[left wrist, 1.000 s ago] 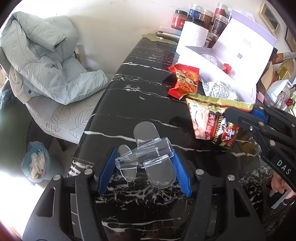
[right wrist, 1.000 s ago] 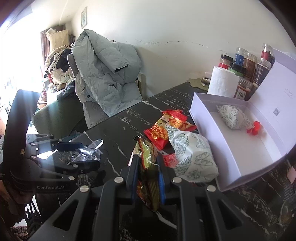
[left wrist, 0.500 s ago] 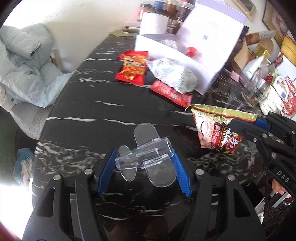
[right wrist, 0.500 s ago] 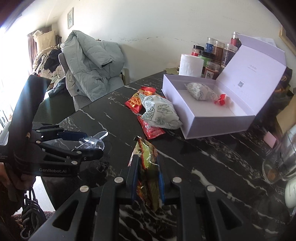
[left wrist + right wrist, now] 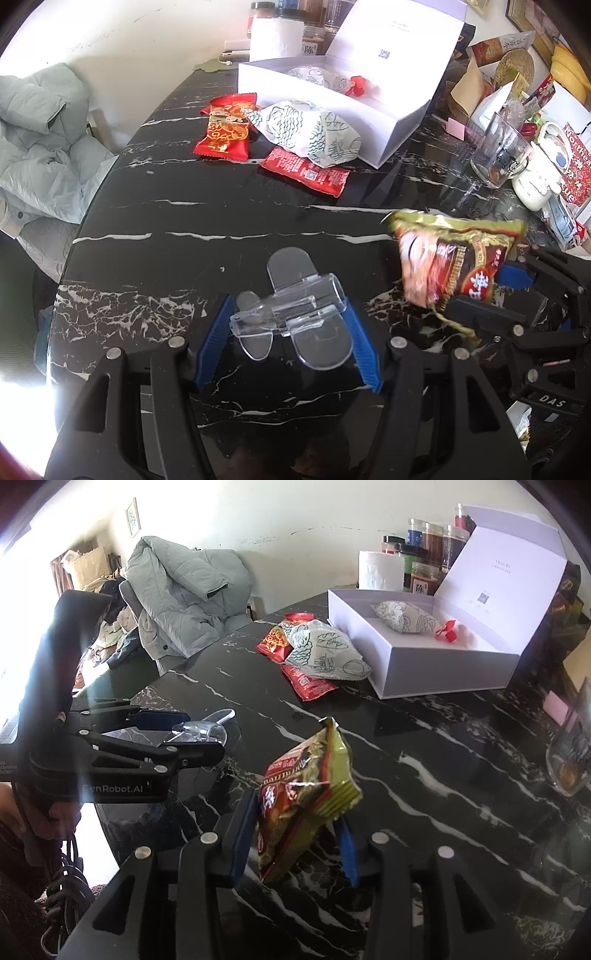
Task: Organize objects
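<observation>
My left gripper (image 5: 288, 332) is shut on a clear plastic clip (image 5: 291, 314), held above the black marble table (image 5: 192, 229). My right gripper (image 5: 295, 834) has opened; the gold and red snack bag (image 5: 306, 794) sits tilted and loose between its blue pads. The same bag (image 5: 454, 266) and the right gripper (image 5: 491, 295) show at the right of the left wrist view. The left gripper and its clip (image 5: 199, 731) show at the left of the right wrist view. An open white box (image 5: 424, 664) holds a patterned pouch (image 5: 406, 616).
A patterned white pouch (image 5: 310, 129) and two red packets (image 5: 227, 129) (image 5: 306, 171) lie before the box. A glass (image 5: 496, 151), a mug and clutter stand at the right. Jars and a paper roll (image 5: 380, 570) stand behind. A jacket-draped chair (image 5: 177, 602) is left.
My right gripper's jaws have spread, and the snack bag has tipped loose between them. Both grippers have drawn back from the box. The left gripper still holds the clip.
</observation>
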A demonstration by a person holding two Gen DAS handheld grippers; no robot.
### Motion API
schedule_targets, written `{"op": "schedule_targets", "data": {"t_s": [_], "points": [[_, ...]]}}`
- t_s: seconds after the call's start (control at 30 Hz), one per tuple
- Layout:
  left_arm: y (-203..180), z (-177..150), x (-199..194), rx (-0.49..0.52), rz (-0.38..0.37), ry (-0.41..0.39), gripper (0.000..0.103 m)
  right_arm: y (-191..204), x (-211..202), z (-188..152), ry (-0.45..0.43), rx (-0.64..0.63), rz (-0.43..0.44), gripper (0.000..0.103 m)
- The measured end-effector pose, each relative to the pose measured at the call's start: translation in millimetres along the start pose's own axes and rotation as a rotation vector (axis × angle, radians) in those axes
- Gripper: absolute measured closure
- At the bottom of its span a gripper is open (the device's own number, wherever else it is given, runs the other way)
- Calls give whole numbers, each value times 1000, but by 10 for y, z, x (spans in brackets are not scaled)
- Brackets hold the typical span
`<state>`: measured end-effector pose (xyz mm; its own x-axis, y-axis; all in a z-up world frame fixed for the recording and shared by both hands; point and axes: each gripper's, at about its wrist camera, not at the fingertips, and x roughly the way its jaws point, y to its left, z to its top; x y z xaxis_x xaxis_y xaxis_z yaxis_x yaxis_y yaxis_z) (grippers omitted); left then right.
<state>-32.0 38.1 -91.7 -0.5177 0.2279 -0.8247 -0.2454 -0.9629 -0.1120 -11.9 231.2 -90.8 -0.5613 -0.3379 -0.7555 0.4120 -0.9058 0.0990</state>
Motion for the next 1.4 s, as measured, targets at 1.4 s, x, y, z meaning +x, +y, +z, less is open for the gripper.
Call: {"op": "schedule_targets", "data": {"t_s": [1.4], "points": [[-399, 559, -793, 139, 40, -177, 44, -31, -777, 476, -166, -29, -39, 73]]}}
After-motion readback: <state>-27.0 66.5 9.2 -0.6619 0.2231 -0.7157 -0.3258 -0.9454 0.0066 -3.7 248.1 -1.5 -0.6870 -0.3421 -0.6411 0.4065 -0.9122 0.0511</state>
